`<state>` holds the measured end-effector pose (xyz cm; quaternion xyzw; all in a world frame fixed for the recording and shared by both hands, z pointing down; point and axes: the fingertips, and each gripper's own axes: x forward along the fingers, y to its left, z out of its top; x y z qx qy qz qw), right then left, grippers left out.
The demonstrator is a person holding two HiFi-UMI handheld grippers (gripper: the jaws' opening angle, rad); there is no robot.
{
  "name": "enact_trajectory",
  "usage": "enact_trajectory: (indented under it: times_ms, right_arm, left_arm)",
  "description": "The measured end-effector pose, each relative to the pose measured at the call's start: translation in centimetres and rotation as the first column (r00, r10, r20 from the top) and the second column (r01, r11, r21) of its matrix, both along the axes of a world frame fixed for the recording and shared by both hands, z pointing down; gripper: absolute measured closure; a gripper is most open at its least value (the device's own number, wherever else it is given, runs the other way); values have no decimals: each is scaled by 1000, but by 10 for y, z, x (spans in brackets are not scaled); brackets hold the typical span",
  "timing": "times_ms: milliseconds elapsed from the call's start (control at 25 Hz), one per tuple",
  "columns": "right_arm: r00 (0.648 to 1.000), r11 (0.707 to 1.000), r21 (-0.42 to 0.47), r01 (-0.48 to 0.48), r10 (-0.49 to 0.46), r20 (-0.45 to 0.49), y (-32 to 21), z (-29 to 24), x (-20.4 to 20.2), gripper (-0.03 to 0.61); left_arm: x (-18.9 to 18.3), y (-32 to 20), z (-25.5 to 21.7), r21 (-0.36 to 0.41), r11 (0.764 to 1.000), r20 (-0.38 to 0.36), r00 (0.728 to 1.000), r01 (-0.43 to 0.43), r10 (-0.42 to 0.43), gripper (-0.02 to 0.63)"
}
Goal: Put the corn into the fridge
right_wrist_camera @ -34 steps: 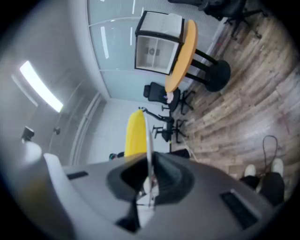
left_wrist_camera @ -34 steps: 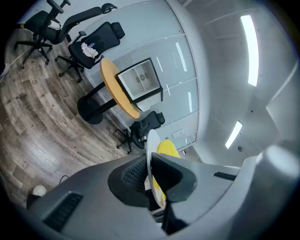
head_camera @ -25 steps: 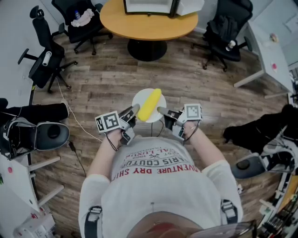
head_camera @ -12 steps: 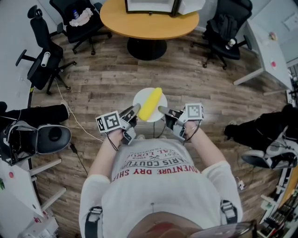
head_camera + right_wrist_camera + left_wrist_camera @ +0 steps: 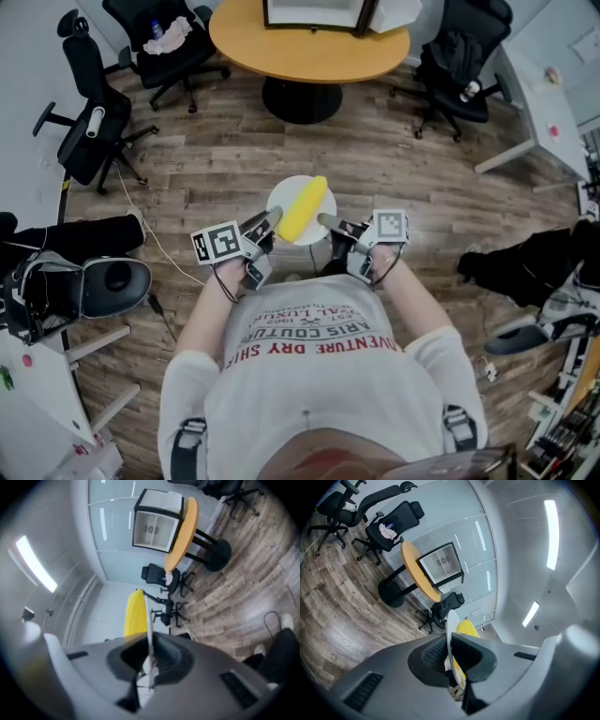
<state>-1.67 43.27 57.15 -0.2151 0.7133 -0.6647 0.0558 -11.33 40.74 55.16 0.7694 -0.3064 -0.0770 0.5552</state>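
A yellow corn cob (image 5: 304, 209) lies on a round white plate (image 5: 281, 200) that I carry in front of my chest. My left gripper (image 5: 272, 221) is shut on the plate's left rim and my right gripper (image 5: 324, 221) is shut on its right rim. In the left gripper view the plate (image 5: 450, 634) shows edge-on between the jaws with the corn (image 5: 467, 629) behind it. The right gripper view shows the same plate edge (image 5: 149, 620) clamped, the corn (image 5: 135, 612) to its left. A small glass-door fridge (image 5: 316, 13) stands on the round wooden table (image 5: 309, 47) ahead.
Black office chairs (image 5: 89, 103) stand at the left, far left (image 5: 164, 37) and right (image 5: 459, 61) of the table. A white desk (image 5: 544, 103) is at the right. A cable (image 5: 141, 225) runs over the wooden floor at the left. Bags and gear (image 5: 75, 272) lie at both sides.
I have moved a little toward the round table with the plate and corn held the same way. Both grippers keep their grip.
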Motion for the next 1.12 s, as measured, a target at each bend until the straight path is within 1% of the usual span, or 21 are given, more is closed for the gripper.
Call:
enact_trajectory:
  times_ms: [200,440,600,640,760,920,1040,1120]
  right_arm:
    - [999,1000,5,27,-27,-24,-24,6,0,535]
    - [998,998,-12,61,-61,19,-73,13,12,535]
    - [995,995,-7,96,-96,39,-116,9,23,535]
    - [994,994,-3,105,-105,43,-129,6,27,535]
    - [991,991,15,133,-133,15,-171,4,50,535]
    - [987,987,9,159,-159,10,-224,-2,83,535]
    - [986,986,17,168,-167,-11,-264,-2,110,535]
    - [987,987,13,163,-163,-5,-289,-4,126,535]
  left_arm:
    - [-2,-22,3,-1,1000,1,1000,16,-16,569]
    - [11,-67,8,9,998,27,998,57,-57,569]
    - [22,-107,7,0,995,18,995,101,-101,569]
    - [27,-119,5,1,994,17,994,108,-108,569]
    - [48,-158,-2,4,991,17,991,131,-131,569]
    - [81,-210,-6,9,989,5,989,150,-150,569]
    - [106,-248,-5,8,987,-8,987,163,-163,569]
    - [122,-273,-4,6,985,-12,985,172,-172,569]
